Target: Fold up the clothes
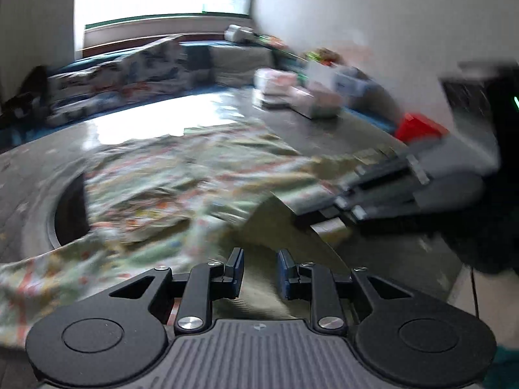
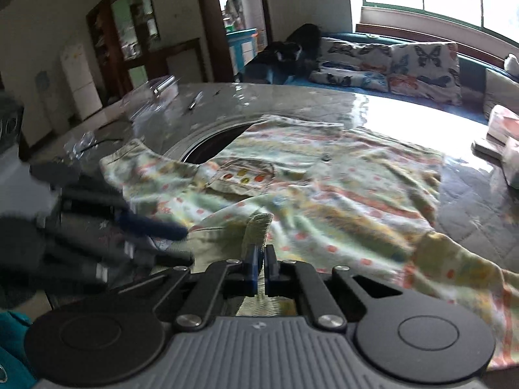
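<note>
Garment (image 2: 324,201): soft, thin printed cloth, matt, creased and rumpled; ribbed knit band at the edge caught between the right gripper (image 2: 259,259) pads. Table (image 2: 292,103): glossy, glassy top, strong window glare, a quilted pattern showing under the sheen. Left gripper (image 1: 259,265): matt black plastic links, bright metal pivot screws, dark blue rubbery-looking pads, grey ribbed body. Right gripper the same make. Cushions (image 2: 421,64): printed fabric, matt. Door frame (image 2: 207,22): dark wood, slight sheen.
</note>
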{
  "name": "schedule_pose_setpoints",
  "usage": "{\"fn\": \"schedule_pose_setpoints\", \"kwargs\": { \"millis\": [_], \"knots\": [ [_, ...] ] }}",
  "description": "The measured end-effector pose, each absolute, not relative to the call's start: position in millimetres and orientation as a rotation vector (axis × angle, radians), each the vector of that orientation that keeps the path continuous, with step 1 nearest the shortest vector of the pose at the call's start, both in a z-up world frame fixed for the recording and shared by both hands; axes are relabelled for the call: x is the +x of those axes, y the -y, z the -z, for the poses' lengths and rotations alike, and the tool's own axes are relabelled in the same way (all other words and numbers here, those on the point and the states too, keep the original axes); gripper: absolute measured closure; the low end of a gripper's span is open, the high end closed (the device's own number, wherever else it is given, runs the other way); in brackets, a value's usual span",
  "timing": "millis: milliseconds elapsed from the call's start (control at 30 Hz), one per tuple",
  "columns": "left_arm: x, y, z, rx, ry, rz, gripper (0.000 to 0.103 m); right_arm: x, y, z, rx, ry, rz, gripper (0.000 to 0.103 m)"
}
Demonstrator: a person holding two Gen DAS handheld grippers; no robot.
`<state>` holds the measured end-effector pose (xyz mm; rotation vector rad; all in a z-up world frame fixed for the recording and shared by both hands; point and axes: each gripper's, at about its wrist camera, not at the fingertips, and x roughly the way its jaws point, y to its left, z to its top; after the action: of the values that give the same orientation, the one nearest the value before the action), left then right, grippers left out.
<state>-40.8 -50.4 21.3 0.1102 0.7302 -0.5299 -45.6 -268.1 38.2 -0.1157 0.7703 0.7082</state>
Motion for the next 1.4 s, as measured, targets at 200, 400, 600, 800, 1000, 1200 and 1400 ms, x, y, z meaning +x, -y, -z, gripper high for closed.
{"fn": "schedule_pose_setpoints", "kwargs": {
  "millis": [200,400,600,800,1000,1200,1400],
  "knots": [
    [-42,66,-5,0.234,-0.776,0.534,0.077,-44,270,-38,-0.089,-0.766,-0.715,0.1],
    [-43,65,2,0.292,-0.777,0.538,0.086,-45,269,-38,-0.078,-0.761,-0.718,0.1],
    [-32,45,-10,0.084,-0.788,0.577,0.095,-45,271,-38,-0.066,-0.76,-0.702,0.1],
    [-34,46,-16,0.048,-0.769,0.617,0.095,-45,276,-39,-0.049,-0.759,-0.688,0.1],
    [-28,56,8,0.063,-0.831,0.658,0.095,-51,275,-50,-0.039,-0.726,-0.705,0.102],
    [-27,54,13,0.05,-0.833,0.682,0.095,-56,263,-52,-0.062,-0.723,-0.762,0.102],
    [-38,46,8,0.056,-0.818,0.709,0.094,-55,239,-21,-0.137,-0.817,-0.83,0.102]
  ]
}}
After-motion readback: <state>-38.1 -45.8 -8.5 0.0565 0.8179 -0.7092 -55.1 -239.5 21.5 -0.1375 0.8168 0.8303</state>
